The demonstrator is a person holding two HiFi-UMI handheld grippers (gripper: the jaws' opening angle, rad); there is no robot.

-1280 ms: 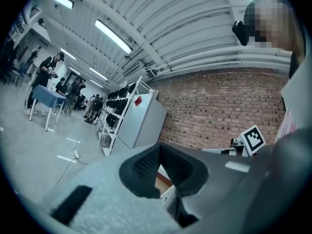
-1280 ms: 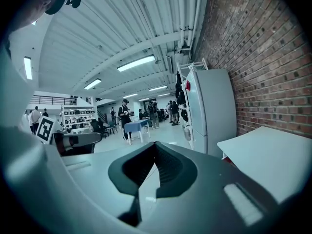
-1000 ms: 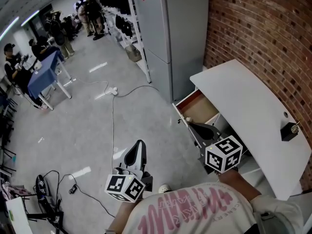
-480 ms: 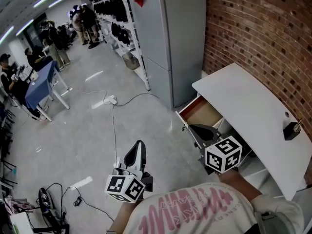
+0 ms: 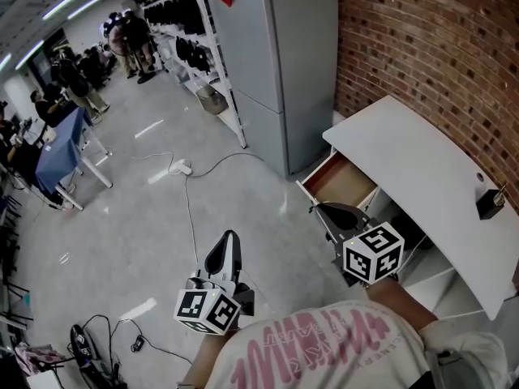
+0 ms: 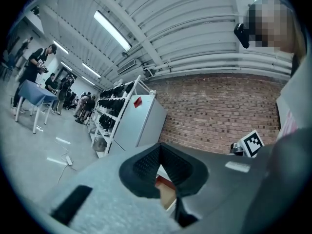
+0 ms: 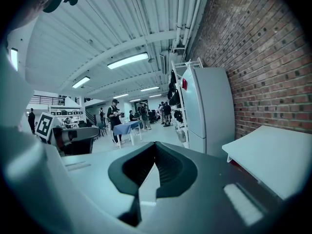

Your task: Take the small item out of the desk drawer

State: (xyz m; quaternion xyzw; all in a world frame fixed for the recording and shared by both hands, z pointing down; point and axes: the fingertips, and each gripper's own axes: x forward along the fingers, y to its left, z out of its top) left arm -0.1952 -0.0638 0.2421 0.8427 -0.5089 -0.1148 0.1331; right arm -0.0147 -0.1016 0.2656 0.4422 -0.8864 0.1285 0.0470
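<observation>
**Head view: shut jaws at an open drawer, item unseen**

Head view puts the open drawer (image 5: 339,181) at 3 o'clock, pulled out from under the white desk (image 5: 422,177). Only bare brown bottom shows; the small item cannot be made out, so it probably lies further back, under the desktop.

The right gripper (image 5: 328,212) hangs at 4 o'clock, just short of the drawer's front, with its jaws pressed together on nothing. The left gripper (image 5: 227,250), low at 6 o'clock and well apart from the desk, is likewise closed and empty.

The likeliest slip is reaching in with the jaws unopened. The closed tip would push the item deeper instead of straddling it. A blind reach under the overhang could also knock the gripper's marker cube against the desk edge. A nudge on the drawer front could slide it partly closed.
</observation>
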